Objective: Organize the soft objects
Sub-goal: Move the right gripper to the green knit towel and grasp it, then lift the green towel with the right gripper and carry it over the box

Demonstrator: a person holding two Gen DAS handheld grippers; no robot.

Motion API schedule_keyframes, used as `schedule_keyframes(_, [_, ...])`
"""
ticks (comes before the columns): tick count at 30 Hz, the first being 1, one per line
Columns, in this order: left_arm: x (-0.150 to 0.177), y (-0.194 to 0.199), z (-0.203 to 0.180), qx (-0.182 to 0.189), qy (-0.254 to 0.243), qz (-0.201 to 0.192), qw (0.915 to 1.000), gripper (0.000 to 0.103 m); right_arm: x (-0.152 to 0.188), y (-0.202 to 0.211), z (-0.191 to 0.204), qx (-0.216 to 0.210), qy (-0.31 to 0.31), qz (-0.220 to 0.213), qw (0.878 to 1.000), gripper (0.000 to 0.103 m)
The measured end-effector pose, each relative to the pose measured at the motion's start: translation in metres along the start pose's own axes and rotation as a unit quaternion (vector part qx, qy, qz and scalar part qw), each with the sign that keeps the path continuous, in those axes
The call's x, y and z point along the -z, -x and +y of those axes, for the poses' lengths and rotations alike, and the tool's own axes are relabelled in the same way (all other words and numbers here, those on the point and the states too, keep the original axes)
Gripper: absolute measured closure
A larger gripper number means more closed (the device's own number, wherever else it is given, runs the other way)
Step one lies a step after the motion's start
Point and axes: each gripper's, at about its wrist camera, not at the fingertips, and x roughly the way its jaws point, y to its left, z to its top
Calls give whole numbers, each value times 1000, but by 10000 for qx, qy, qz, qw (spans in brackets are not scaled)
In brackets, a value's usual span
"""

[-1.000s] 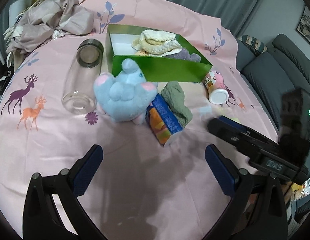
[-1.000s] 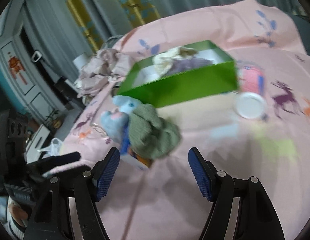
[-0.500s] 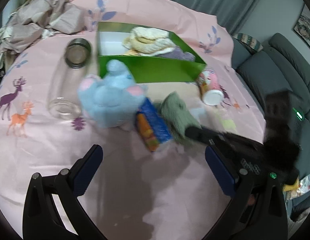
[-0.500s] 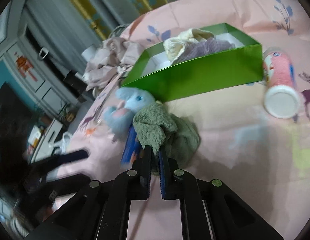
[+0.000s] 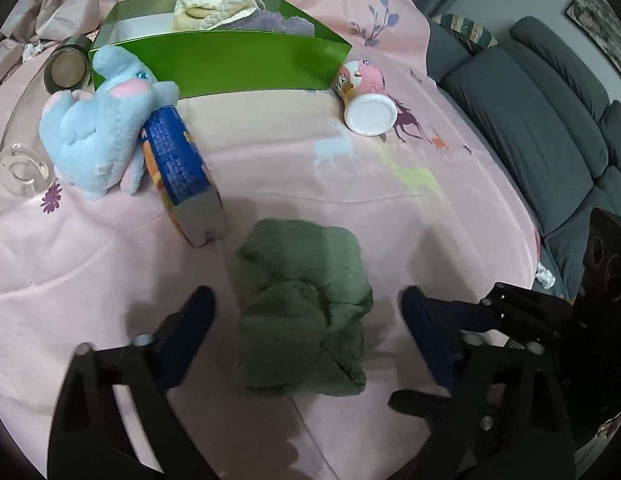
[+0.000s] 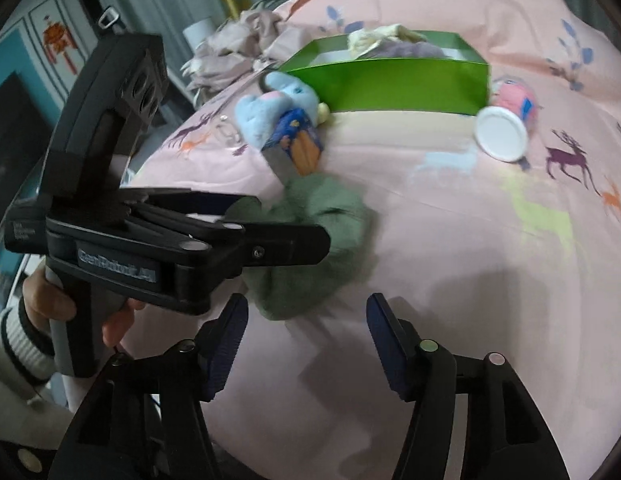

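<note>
Desk (image 5: 450,208) under pink cloth; green box (image 5: 238,60) at 12 o'clock already holds soft items. Green towel (image 5: 306,308) lies crumpled at our near edge, dead ahead between the left tongs (image 5: 306,320), which have just been narrowing, pads not touching it. Right tongs (image 6: 306,336) just reopened, empty, towel at their 11 o'clock. We judge left is nearer. No clear long axis.
</note>
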Motion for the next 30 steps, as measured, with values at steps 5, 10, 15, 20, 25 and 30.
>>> schedule_keyframes(5, [0,-3,5,20,164,124,9998,46,1,-10,-12,-71,-369,-74,9993,41])
schedule_keyframes(10, [5,-1,17,7,332,189,9993,60,-4,-24,-4,-29,-253,-171,9995,41])
schedule_keyframes(15, [8,1,24,70,477,216,9986,73,-5,-32,-2,-51,-195,-239,9995,43])
schedule_keyframes(20, [12,3,23,-31,420,272,9987,84,-8,-40,3,-231,-96,-261,9993,73])
schedule_keyframes(25, [15,7,28,-31,519,268,9983,87,-10,-49,12,-308,6,-254,9992,95])
schedule_keyframes(30, [19,19,27,30,500,174,9986,87,-10,-42,18,-298,-67,-412,9987,97])
